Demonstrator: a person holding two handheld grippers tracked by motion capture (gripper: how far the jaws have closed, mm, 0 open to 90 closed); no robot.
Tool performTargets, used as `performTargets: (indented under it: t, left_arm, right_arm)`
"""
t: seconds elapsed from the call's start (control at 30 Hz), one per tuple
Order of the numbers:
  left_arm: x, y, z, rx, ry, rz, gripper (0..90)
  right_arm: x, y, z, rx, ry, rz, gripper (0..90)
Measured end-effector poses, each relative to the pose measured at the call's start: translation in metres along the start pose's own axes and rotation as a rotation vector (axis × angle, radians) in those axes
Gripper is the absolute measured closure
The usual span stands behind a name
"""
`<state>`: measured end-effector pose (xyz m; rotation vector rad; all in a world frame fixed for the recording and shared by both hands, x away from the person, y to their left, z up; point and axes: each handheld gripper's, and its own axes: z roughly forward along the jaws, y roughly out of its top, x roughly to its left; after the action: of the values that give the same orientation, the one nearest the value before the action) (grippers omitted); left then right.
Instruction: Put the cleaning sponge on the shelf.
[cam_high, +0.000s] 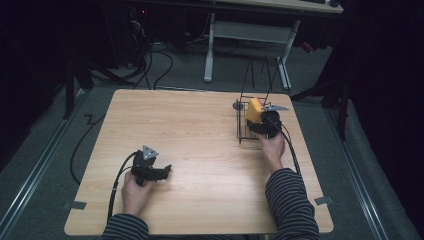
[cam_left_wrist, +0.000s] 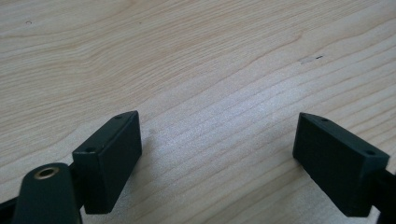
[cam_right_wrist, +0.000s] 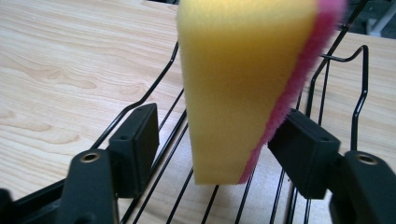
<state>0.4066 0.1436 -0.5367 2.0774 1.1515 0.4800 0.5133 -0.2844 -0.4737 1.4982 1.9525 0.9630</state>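
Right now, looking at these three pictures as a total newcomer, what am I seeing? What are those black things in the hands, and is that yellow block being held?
There is no robot here: a person in striped sleeves holds a black hand-held two-jaw gripper in each hand. One picture looks down from above the light wooden table. The other two come from small cameras riding on each gripper and looking along its jaws.

The left gripper rests low over bare wood, jaws wide apart, with nothing between them.

The right gripper reaches into a black wire rack near the table's far right. A yellow sponge with a pink scouring side stands on edge in that rack, between the jaws. The left pad is clear of it. The right one sits at its pink edge, so the sponge looks released rather than held.
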Motion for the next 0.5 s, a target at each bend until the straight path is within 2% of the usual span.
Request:
performTargets:
  t: [0.13, 0.27, 0.5]
  left_arm:
    - [0.0, 0.0, 0.0, 0.0, 0.0, 0.0, 16.1]
    - [0.0, 0.0, 0.0, 0.0, 0.0, 0.0, 16.1]
    - [0.0, 0.0, 0.0, 0.0, 0.0, 0.0, 16.1]
  right_arm:
    - [-0.002, -0.002, -0.008, -0.006, 0.027, 0.034, 26.9]
    - [0.001, -0.002, -0.014, 0.009, 0.018, 0.005, 24.1]
    - [0.004, -0.002, -0.031, -0.026, 0.039, 0.01, 24.5]
